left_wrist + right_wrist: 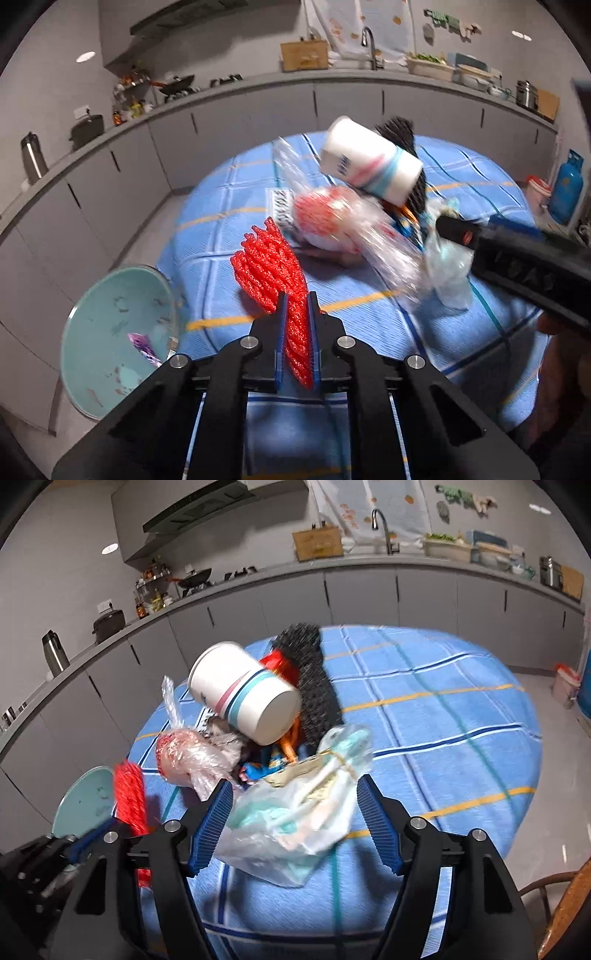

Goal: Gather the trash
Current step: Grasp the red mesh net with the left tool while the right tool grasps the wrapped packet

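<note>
— Between my left gripper's (297, 306) jaws, clenched on it, sits the red foam fruit netting (275, 269), long axis running straight ahead; the teal bin (110, 339) lies down-left.

— And the right gripper (295, 823)?

— Released, straddling the crumpled clear plastic bag (295, 812), not pinching. Only its view shows that gap; I judge it closes next.

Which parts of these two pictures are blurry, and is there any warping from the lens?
Left wrist view: the paper cup and clear wrapper are smeared by motion blur, while the left gripper, shut on the red foam net, is sharp. Right wrist view: the plastic bag is slightly blurred between the open right gripper. Both views bend the counter into a curve, with dark corners.
</note>
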Demonstrator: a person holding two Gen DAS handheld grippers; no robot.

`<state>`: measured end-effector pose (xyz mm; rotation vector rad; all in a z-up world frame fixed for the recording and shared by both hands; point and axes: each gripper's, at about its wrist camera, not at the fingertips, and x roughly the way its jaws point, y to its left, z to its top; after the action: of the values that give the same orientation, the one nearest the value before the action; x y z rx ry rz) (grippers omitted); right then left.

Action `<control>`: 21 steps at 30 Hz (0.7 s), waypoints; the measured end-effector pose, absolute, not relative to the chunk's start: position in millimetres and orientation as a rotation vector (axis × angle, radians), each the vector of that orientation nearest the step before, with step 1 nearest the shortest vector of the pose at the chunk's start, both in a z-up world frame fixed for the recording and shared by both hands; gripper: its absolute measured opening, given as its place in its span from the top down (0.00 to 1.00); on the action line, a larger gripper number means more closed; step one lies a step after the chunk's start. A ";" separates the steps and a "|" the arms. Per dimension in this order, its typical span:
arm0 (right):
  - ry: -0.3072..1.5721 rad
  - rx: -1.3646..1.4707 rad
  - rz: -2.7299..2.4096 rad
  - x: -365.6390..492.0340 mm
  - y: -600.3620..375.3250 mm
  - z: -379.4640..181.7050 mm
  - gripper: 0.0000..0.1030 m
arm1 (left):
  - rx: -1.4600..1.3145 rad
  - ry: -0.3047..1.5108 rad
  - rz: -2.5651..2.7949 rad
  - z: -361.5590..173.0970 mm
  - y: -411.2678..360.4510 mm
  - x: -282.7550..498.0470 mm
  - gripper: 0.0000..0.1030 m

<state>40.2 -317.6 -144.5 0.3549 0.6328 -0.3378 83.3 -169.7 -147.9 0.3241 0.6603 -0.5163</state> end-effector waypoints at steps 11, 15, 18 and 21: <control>0.719 0.404 -0.327 25.0 -328.7 -161.3 0.43 | 0.274 0.670 -0.530 -145.9 -154.7 93.3 0.90; 0.741 0.409 -0.301 27.2 -326.6 -165.8 0.56 | 0.274 0.667 -0.534 -145.6 -154.7 92.4 0.90; 0.746 0.403 -0.293 27.5 -324.6 -165.8 0.64 | 0.269 0.660 -0.534 -143.1 -152.4 91.0 0.90; 0.748 0.393 -0.285 24.3 -323.8 -164.5 0.68 | 0.264 0.656 -0.533 -140.5 -151.2 90.7 0.90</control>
<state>24.3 -323.8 -164.6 0.3928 0.7483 -0.2846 90.7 -151.2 -140.5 0.2643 0.6562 -0.5326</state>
